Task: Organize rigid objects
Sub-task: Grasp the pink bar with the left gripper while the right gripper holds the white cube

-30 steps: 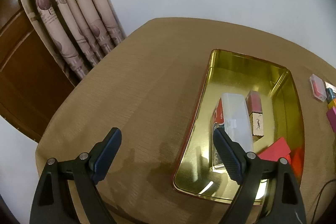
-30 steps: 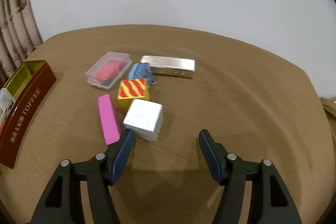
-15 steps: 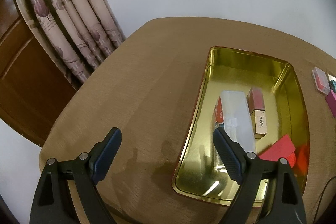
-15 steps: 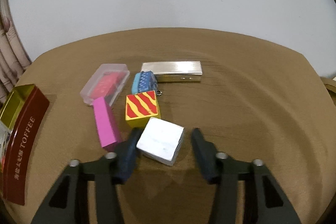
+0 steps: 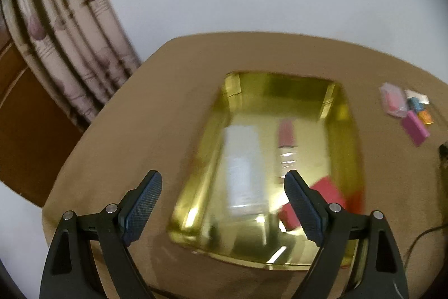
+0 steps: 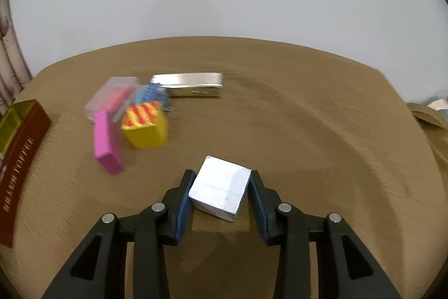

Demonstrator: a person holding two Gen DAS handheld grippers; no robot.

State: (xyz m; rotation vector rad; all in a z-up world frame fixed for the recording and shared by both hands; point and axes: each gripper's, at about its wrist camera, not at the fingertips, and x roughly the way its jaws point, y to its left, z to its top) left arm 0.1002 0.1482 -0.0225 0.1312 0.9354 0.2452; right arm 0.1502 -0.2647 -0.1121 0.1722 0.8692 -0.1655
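White cube [image 6: 221, 187] is pinched by right gripper [image 6: 221, 191]; left gripper [image 5: 224, 203] fingers spread.

A tan wood-grain table [image 6: 308, 116] carried everything. A gold-lined tin [image 5: 344, 131] with red outer walls lay open on it. Well apart from the tin lay a loose cluster: a clear plastic case [image 6: 112, 97], a pink block [image 6: 106, 142], a yellow block with red stripes [image 6: 145, 125], a blue patterned item [image 6: 151, 94] and a silver bar [image 6: 190, 84].
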